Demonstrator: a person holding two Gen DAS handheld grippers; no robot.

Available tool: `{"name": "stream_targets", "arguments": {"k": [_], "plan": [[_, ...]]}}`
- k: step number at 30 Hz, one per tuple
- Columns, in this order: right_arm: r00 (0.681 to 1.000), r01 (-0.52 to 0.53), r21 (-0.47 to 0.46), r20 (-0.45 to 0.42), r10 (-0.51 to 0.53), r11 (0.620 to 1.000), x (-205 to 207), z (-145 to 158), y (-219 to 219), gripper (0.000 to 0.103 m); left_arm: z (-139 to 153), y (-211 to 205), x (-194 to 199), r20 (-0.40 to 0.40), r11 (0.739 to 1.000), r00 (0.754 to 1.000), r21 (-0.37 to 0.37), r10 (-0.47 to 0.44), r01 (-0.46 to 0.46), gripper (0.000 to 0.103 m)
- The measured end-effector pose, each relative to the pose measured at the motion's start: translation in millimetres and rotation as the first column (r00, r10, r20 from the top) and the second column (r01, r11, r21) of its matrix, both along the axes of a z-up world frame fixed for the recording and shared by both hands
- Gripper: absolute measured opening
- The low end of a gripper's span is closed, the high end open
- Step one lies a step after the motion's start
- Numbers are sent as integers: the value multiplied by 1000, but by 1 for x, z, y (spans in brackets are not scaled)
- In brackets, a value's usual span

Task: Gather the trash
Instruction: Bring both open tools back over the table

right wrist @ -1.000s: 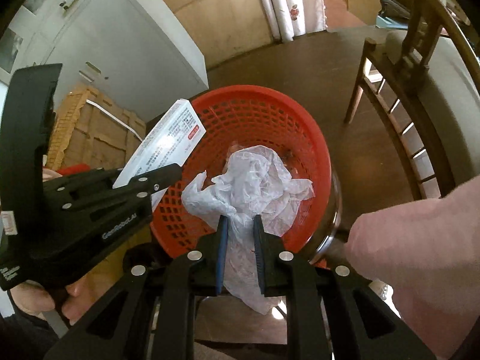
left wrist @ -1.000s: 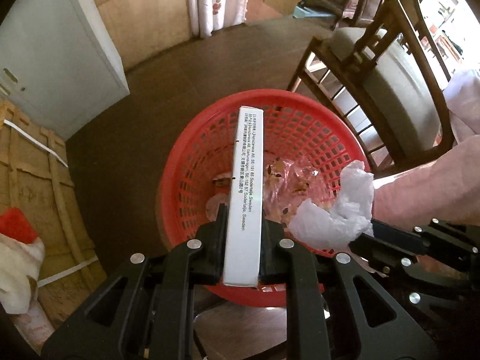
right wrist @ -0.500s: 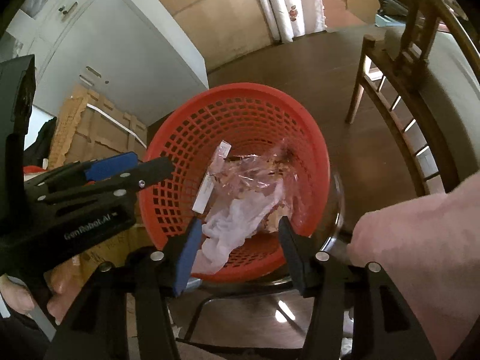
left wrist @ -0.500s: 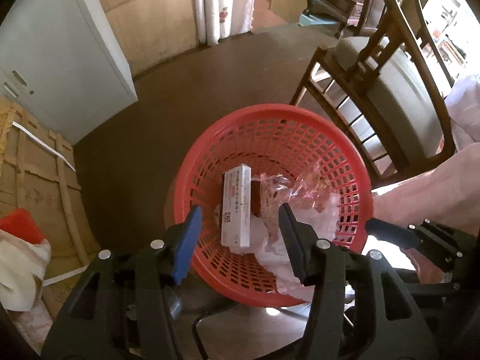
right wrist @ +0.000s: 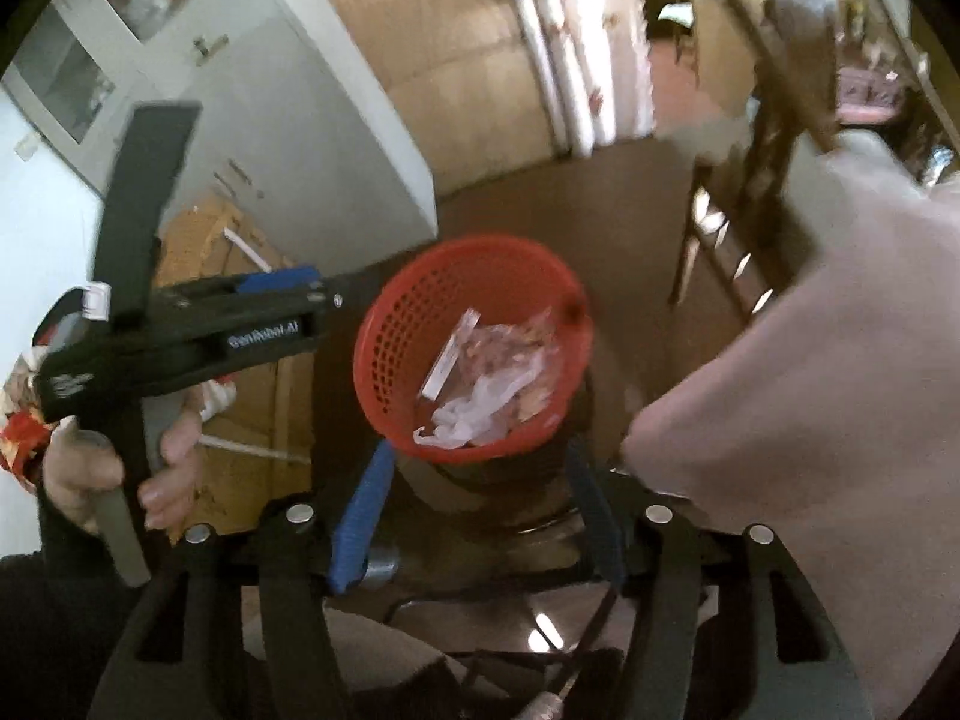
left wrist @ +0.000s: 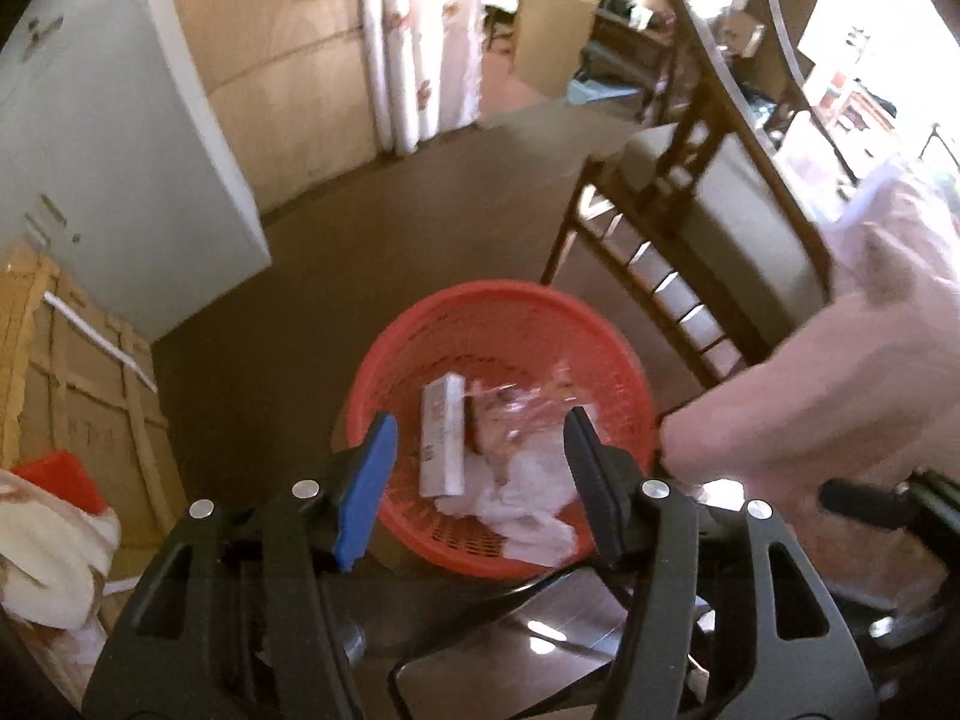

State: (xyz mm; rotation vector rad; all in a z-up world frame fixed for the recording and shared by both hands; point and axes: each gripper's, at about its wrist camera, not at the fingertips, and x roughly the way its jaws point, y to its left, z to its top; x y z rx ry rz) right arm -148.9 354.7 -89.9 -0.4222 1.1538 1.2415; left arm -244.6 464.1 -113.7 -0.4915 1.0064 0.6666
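A red mesh basket (left wrist: 498,312) stands on the floor below both grippers; it also shows in the right wrist view (right wrist: 408,324). Inside lie a white carton (left wrist: 443,438), a crumpled white tissue (left wrist: 531,498) and a clear plastic wrapper (left wrist: 516,414). My left gripper (left wrist: 477,480) is open and empty above the basket's near rim. My right gripper (right wrist: 477,501) is open and empty, higher and further back. The left gripper's body (right wrist: 198,330) shows at the left of the right wrist view.
A wooden chair (left wrist: 690,240) with a grey cushion stands right of the basket. A white cabinet (left wrist: 108,138) and a cardboard crate (left wrist: 66,372) stand at the left. A pink sleeve (left wrist: 840,390) fills the right. Brown floor lies beyond the basket.
Both grippers opened and dropped the carton and the tissue into the basket. Both have since lifted up and back, so the basket looks smaller.
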Motion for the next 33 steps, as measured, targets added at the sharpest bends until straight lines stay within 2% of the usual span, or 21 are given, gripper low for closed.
{"name": "stream_targets", "arguments": {"k": [5,8,13,17,19,21,22,23,24,25,27,28,29,30,33], "plan": [[991,96,116,86,-107,989,19,61,-63,64,39,-33,11,55,995,996,67,-73,70,60],[970,174,182,140,-201,968,35,93,-110,66,62,-59,21,81,986,988,109,-134,125,62],[895,324,287,216,-390,902,63,141,-209,72,96,-106,41,118,963,964,161,-238,218,64],[806,448,336,250,-537,828,85,163,-292,74,114,-145,68,118,929,933,195,-340,314,66],[750,518,360,244,-614,776,98,173,-337,75,125,-170,87,109,900,908,221,-405,375,66],[706,572,376,227,-671,729,109,183,-376,75,141,-201,110,108,859,869,254,-483,445,66],[664,609,389,228,-712,692,117,192,-403,75,148,-216,121,114,837,848,270,-518,475,67],[635,629,394,238,-735,670,121,196,-419,75,161,-236,136,128,807,814,287,-566,516,70],[584,657,404,260,-769,636,126,205,-443,77,171,-254,148,143,782,785,301,-604,546,71],[552,675,409,272,-788,614,129,209,-457,78,180,-271,160,157,758,756,312,-636,573,74],[486,714,412,290,-825,565,133,215,-484,80,194,-298,182,178,721,708,316,-684,617,76],[445,736,409,307,-841,539,137,219,-502,80,201,-316,194,193,696,675,315,-712,645,76],[424,746,408,319,-848,527,139,220,-511,80,208,-331,207,205,678,650,315,-732,664,76],[384,766,405,337,-860,500,144,222,-526,80,215,-348,223,211,660,628,316,-749,681,76],[302,800,427,322,-897,423,150,228,-556,80,228,-380,258,215,630,592,303,-777,715,76]]}}
